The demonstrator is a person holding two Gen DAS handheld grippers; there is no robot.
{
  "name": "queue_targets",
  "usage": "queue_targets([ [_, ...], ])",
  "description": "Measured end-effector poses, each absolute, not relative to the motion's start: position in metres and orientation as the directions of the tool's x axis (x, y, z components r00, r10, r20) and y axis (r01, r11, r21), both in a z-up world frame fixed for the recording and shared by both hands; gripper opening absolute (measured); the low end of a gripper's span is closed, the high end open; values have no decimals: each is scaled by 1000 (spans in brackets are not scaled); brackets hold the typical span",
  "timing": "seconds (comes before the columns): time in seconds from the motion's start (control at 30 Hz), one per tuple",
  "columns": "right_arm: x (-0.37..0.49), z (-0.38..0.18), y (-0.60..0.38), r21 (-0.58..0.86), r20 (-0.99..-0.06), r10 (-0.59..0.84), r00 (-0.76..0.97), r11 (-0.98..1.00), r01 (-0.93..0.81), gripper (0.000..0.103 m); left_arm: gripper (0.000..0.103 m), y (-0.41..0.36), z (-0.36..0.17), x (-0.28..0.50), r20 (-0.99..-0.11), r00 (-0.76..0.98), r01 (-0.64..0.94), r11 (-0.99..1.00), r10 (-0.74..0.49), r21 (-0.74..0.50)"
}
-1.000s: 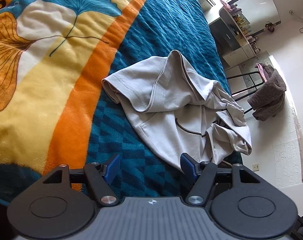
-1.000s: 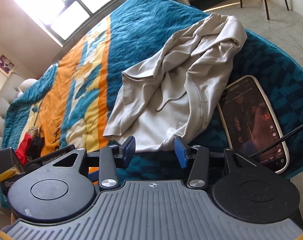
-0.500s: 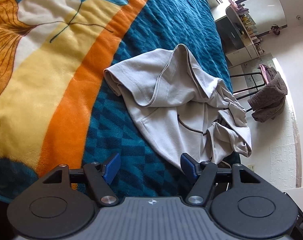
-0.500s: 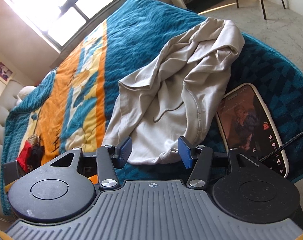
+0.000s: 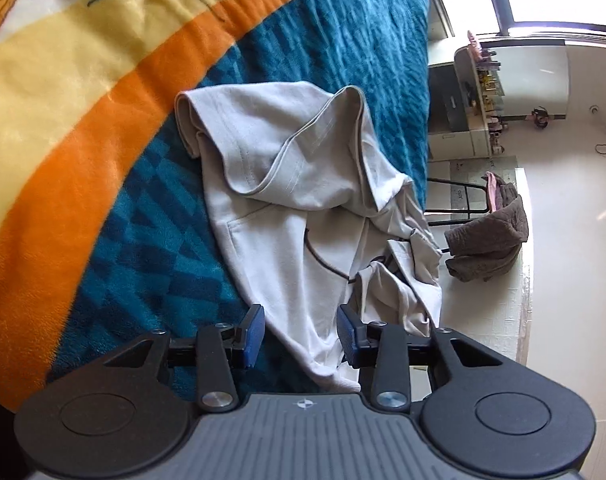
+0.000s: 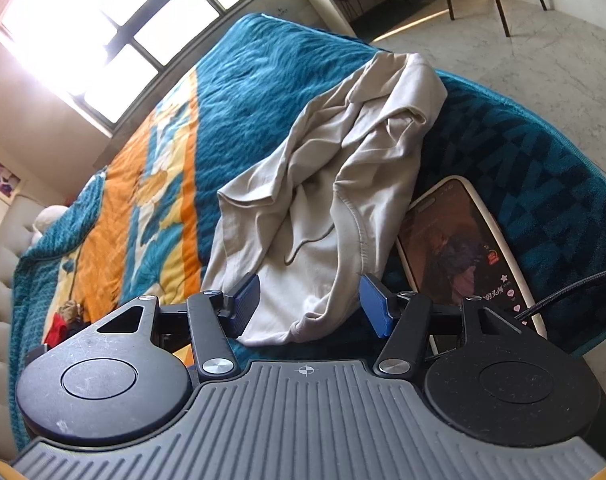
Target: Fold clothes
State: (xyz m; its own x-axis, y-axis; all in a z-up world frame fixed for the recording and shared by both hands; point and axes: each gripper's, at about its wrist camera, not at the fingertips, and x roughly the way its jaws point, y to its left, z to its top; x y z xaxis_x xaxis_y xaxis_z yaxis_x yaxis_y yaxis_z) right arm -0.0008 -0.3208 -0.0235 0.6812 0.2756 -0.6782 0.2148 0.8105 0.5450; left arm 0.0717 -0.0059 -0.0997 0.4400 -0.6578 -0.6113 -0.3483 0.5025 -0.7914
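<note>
A crumpled beige hooded sweatshirt [image 5: 303, 208] lies on the teal part of a patterned blanket [image 5: 343, 40], near the bed's edge. My left gripper [image 5: 301, 336] hovers at its near corner; the jaws are closing with the cloth's edge between the blue pads, which do not press on it. In the right wrist view the same sweatshirt [image 6: 335, 184] stretches away from me. My right gripper [image 6: 311, 308] straddles its near hem, jaws opening, pads clear of the cloth on both sides.
A phone [image 6: 459, 240] with a lit screen lies beside the sweatshirt, a dark cable [image 6: 571, 288] plugged into it. The bed's edge and floor are just beyond. A brown garment [image 5: 487, 240] hangs on a rack. Red items [image 6: 57, 324] lie on the blanket's far side.
The left view has rolled and sunk toward the sweatshirt; its jaws narrowed around the cloth's corner. The right gripper slid in over the hem and its jaws widened.
</note>
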Motion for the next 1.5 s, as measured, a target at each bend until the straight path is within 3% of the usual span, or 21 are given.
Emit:
queue_targets([
  [0.47,9,-34,-336,563,-660,252,708,790,243,62,31,-6,-143,102,-690,486,-442,530,-536,-723],
  [0.53,12,-34,-343,564,-655,233,719,784,259,62,20,-8,-145,108,-703,480,-444,546,-524,-710],
  [0.57,14,-34,-347,565,-652,223,724,780,268,62,0,-9,-144,111,-706,476,-436,556,-524,-707],
  [0.7,24,-32,-370,585,-629,167,759,744,322,61,0,0,-113,112,-653,547,-297,608,-525,-737],
  [0.87,32,-29,-390,603,-639,133,757,698,386,62,0,60,-41,88,-505,716,-99,645,-483,-757],
  [1.0,35,-30,-373,639,-637,245,731,698,323,62,0,117,8,55,-414,820,-34,689,-395,-724],
  [1.2,42,-51,-317,695,-645,432,631,675,248,62,0,161,6,27,-539,788,-149,759,-296,-634],
  [1.4,25,-65,-285,599,-717,354,600,753,272,60,0,181,-40,20,-583,760,-194,757,-285,-624],
  [1.47,19,-71,-289,586,-716,318,621,757,288,54,0,185,-47,22,-577,761,-201,738,-296,-644],
  [1.5,16,-74,-290,579,-718,303,627,760,296,44,1,187,-50,23,-573,762,-204,729,-301,-654],
])
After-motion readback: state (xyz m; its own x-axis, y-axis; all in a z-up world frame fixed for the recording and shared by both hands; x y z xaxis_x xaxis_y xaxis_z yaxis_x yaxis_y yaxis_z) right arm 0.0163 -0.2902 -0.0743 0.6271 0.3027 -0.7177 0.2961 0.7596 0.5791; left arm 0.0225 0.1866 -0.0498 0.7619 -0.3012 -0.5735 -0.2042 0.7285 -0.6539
